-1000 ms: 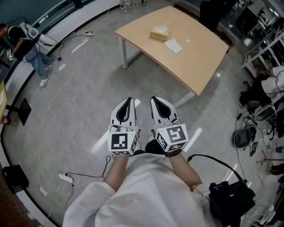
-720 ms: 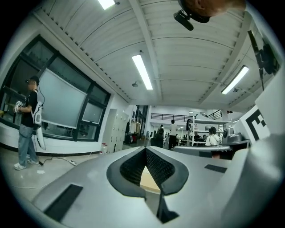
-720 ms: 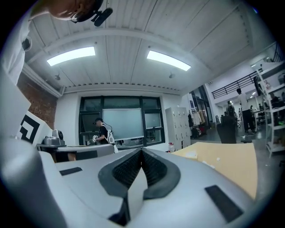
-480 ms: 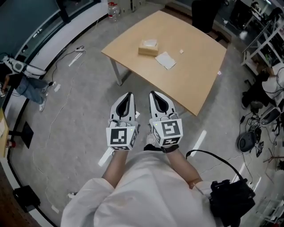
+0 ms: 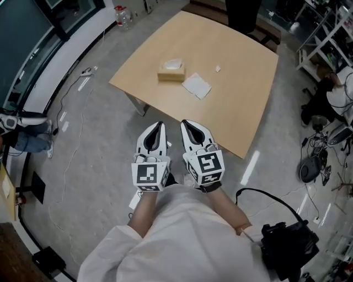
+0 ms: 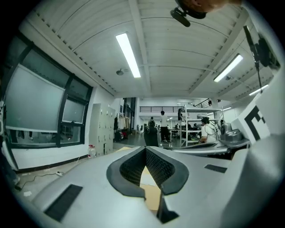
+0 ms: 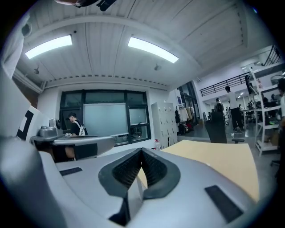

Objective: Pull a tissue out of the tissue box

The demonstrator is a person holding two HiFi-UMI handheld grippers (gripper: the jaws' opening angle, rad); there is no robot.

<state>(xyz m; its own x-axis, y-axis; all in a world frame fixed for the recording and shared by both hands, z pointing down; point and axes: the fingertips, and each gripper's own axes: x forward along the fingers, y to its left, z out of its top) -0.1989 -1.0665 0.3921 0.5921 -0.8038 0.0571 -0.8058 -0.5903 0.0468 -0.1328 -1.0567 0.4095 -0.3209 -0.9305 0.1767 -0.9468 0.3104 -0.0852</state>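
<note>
A tan tissue box (image 5: pixel 171 70) with a white tissue poking from its top sits on the wooden table (image 5: pixel 242 88), toward its far left part. A loose white tissue (image 5: pixel 197 85) lies flat just right of the box. My left gripper (image 5: pixel 160 125) and right gripper (image 5: pixel 183 123) are side by side in front of my body, short of the table's near edge and well away from the box. Both point level toward the table with their jaws together and nothing between them. In the gripper views the table (image 7: pixel 222 162) shows past the shut tips.
A small white scrap (image 5: pixel 218 69) lies on the table beyond the loose tissue. A black bag (image 5: pixel 287 248) and cables lie on the floor at the right. A person (image 5: pixel 22 135) stands at the far left, shelving (image 5: pixel 325 33) at the right, a bottle (image 5: pixel 122 16) by the window wall.
Both grippers and I have moved forward toward the table, which now lies closer and lower in the head view. The jaws stayed shut.
</note>
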